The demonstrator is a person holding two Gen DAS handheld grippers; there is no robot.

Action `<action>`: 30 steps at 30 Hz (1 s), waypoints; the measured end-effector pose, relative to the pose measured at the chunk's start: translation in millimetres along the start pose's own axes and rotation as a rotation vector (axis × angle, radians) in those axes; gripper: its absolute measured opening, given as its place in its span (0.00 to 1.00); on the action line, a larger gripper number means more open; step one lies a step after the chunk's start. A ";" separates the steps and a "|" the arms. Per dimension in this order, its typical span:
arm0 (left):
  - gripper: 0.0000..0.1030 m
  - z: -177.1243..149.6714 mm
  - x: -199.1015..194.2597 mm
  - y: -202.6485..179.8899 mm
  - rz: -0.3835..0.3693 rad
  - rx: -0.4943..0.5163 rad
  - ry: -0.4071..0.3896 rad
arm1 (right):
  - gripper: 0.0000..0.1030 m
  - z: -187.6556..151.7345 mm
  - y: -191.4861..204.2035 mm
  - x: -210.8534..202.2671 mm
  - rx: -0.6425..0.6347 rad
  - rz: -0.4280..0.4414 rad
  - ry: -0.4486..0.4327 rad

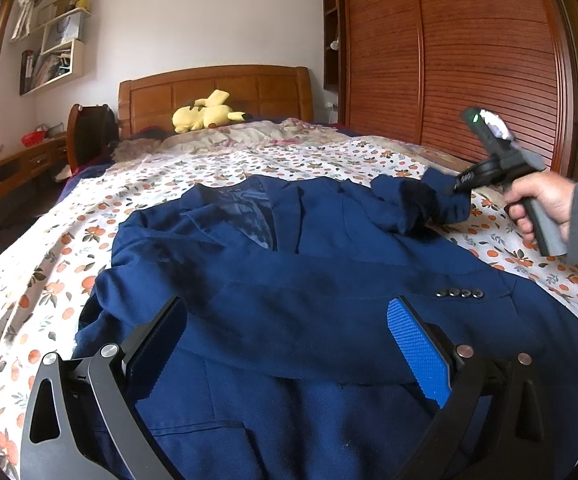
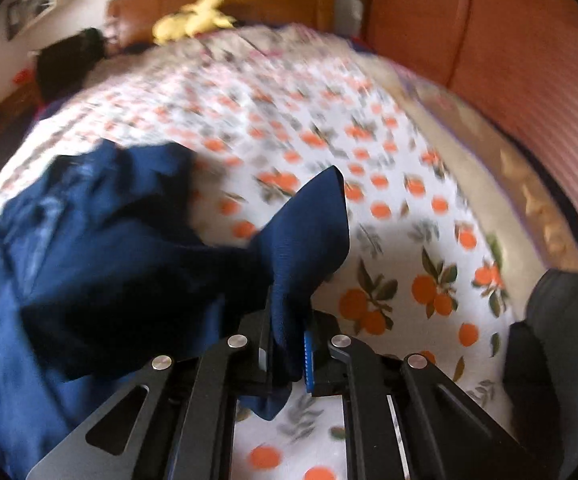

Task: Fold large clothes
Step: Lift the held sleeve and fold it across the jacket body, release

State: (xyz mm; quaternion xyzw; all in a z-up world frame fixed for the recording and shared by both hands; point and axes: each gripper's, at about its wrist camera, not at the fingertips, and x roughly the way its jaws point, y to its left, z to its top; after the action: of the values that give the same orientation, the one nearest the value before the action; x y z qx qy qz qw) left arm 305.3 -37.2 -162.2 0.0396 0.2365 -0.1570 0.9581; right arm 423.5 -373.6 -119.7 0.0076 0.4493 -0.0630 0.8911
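A navy blazer point(image 1: 289, 264) lies spread on the bed point(image 1: 49, 264). The right hand-held gripper point(image 2: 287, 344) pinches its sleeve cuff point(image 2: 309, 232), lifted off the orange-print sheet. The left hand-held gripper point(image 1: 289, 344) hovers with jaws spread wide over the blazer's lower part.

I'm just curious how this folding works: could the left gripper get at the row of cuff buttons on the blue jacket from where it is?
Probably yes. The left gripper stands open over the blue jacket, and the cuff buttons lie uncovered just ahead of its blue finger.

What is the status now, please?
Right tongs shut on jacket sleeve. Left tongs open above blue jacket. Nothing in the way.
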 end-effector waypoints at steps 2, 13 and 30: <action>0.98 1.2 -2.7 0.5 0.003 0.002 -0.001 | 0.08 1.8 11.3 -26.4 -0.027 0.022 -0.044; 0.98 11.3 -29.1 15.1 0.011 -0.017 -0.035 | 0.08 -4.3 65.8 -137.2 -0.141 0.165 -0.207; 0.98 11.5 -32.2 20.8 0.025 -0.024 -0.023 | 0.09 -96.3 134.5 -160.9 -0.291 0.337 -0.125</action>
State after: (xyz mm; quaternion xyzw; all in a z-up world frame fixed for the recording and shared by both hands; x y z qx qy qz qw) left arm 290.0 -10.2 -137.0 0.0293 0.2268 -0.1425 0.9630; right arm 267.9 -216.5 -53.9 -0.0497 0.3898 0.1518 0.9069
